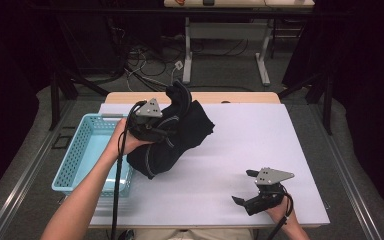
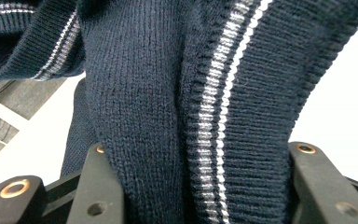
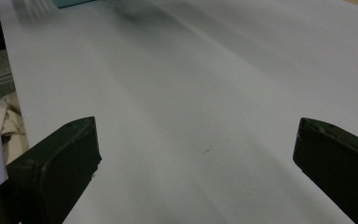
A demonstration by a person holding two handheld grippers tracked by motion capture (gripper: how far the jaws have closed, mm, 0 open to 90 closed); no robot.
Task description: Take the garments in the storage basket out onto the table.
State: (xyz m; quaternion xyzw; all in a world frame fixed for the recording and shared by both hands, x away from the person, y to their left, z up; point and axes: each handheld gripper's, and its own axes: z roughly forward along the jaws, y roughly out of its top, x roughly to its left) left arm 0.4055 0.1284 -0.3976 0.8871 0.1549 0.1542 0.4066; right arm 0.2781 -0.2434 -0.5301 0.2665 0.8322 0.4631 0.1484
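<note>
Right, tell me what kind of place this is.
Probably a lab or recording workspace, not a home. A white-topped table stands between dark curtains, loose cables run over the floor behind it, and a person works handheld grippers on a dark sweater beside a blue basket.

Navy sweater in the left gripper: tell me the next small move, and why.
Probably carry the navy sweater leftward over the blue basket and lower it in. The left gripper is shut on a thick fold of the striped knit, holding it bunched beside the basket, while the right gripper rests open on the white table, holding nothing.
</note>
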